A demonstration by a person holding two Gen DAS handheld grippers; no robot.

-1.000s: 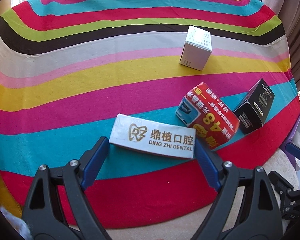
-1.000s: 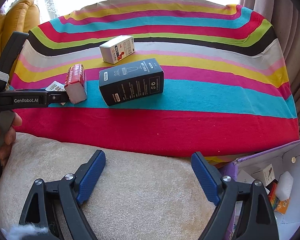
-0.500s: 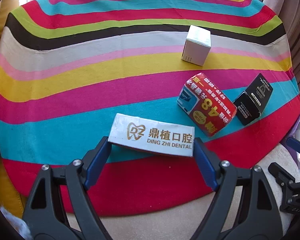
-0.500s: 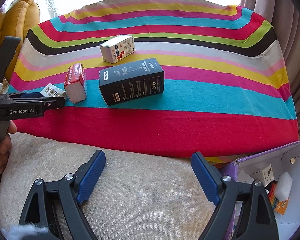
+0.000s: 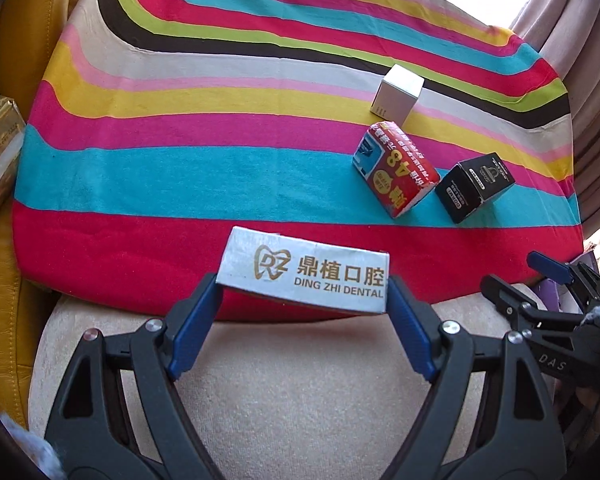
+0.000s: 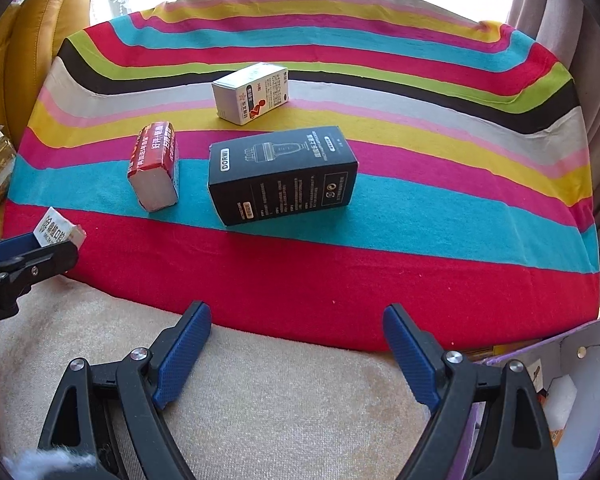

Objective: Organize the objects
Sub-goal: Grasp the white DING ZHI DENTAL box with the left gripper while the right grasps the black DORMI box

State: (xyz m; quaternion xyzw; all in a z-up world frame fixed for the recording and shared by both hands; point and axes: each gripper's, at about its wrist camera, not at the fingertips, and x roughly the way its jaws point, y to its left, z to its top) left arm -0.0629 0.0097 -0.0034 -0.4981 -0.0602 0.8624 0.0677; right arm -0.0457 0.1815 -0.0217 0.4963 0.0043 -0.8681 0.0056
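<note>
Left gripper (image 5: 304, 300) clamped endwise on dental box (image 5: 304, 276), lifted over red stripe of striped cloth (image 5: 180, 184); likely for transfer to purple bin (image 6: 580, 364). Right gripper (image 6: 296, 344) spread wide, empty, over beige cushion (image 6: 280, 392).

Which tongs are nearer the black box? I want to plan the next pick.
Right. The right tongs hang open over the beige cushion, straight in front of the black box. The left tongs are off to its left, past the red box, gripping the dental box.

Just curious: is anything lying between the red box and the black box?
No. In the right wrist view only bare striped cloth separates the red box from the black box.
</note>
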